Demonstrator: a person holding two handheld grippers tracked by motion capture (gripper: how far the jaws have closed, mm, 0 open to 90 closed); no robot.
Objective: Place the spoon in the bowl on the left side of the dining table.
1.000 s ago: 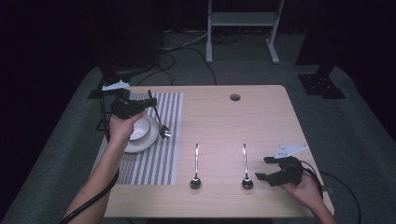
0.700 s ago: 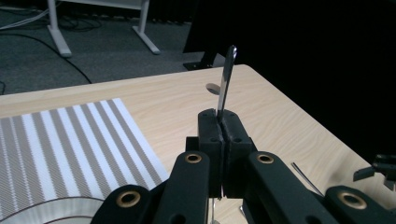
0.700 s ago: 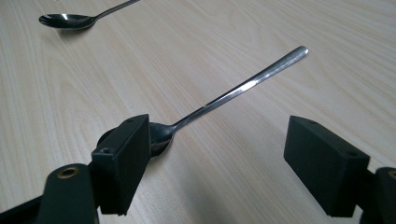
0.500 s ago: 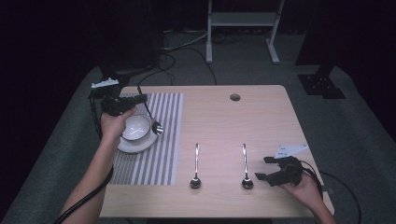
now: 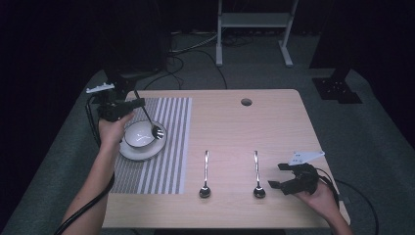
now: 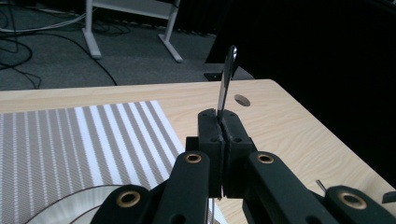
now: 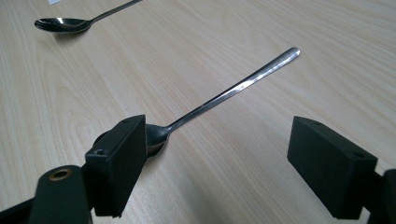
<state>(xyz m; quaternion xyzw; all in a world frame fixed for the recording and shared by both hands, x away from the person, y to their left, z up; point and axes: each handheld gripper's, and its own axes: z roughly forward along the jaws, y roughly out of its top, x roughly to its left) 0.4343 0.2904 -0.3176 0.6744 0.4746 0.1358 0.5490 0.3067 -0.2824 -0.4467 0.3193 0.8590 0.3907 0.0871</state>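
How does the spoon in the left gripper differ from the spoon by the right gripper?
The held spoon is clamped by its handle in the shut left gripper, tilted, its head over the bowl. The right-hand spoon lies flat on the table, gripped by nothing. The right gripper is open beside its head, its jaws just opening. Both look like plain metal spoons.

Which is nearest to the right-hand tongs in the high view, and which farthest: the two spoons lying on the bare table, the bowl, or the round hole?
From the right tongs:
1. Right spoon, just beside them, near the front edge.
2. Left spoon, one place further left.
3. Hole, toward the back of the table.
4. Bowl, far left on the striped mat.
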